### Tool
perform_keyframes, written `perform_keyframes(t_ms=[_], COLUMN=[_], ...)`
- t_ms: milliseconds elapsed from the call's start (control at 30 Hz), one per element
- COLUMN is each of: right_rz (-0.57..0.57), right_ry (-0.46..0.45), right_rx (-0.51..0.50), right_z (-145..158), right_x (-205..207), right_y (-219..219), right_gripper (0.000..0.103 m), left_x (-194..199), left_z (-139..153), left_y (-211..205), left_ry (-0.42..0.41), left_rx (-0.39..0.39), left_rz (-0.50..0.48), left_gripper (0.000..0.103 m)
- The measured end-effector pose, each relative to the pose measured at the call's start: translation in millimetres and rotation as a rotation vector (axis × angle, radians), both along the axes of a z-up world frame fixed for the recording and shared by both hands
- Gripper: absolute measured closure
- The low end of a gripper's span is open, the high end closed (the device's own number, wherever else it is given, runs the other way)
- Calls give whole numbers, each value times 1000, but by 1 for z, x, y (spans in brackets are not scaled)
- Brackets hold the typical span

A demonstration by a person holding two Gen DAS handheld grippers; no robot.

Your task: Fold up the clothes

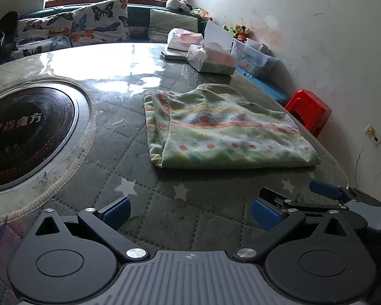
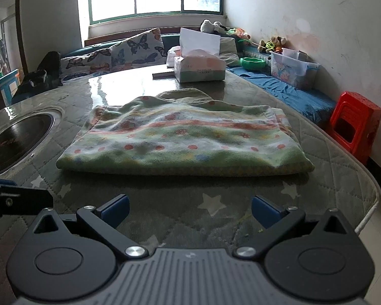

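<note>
Both claws, left point(image 1: 190, 212) and right point(image 2: 189, 211), hang spread and empty just short of the folded garment point(image 2: 185, 139) lying flat on your tabletop point(image 2: 216, 218), suggesting your fold is finished.

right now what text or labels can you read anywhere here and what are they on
"魔方": white print on the black round cooktop set into the table; the characters before it are cut off and unclear.
Tissue box: a small dark line of print, too blurred to read.
Nothing else carries readable text.

Fuzzy fleece garment point(image 2: 185, 137) on quilted matt cover point(image 2: 165, 218); far tabletop point(image 1: 109, 58) glossy, possibly glass.
</note>
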State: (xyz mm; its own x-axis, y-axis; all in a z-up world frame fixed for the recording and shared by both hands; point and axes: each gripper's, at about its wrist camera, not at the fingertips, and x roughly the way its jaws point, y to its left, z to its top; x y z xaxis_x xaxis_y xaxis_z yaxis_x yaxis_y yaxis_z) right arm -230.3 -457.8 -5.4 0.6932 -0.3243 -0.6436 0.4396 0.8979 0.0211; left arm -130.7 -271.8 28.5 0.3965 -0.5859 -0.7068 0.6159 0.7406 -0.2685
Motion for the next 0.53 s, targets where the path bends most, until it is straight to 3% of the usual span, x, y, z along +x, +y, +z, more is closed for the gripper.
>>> perform_keyframes(t_ms=[533], right_rz=[-7], right_ry=[3], right_rx=[9], right_z=[-1], right_x=[-3], right_y=[1], right_gripper=[0], left_x=[-5], left_z=[-5], left_y=[-4], left_ry=[9], left_rx=[31], left_rz=[-3], left_gripper=[0])
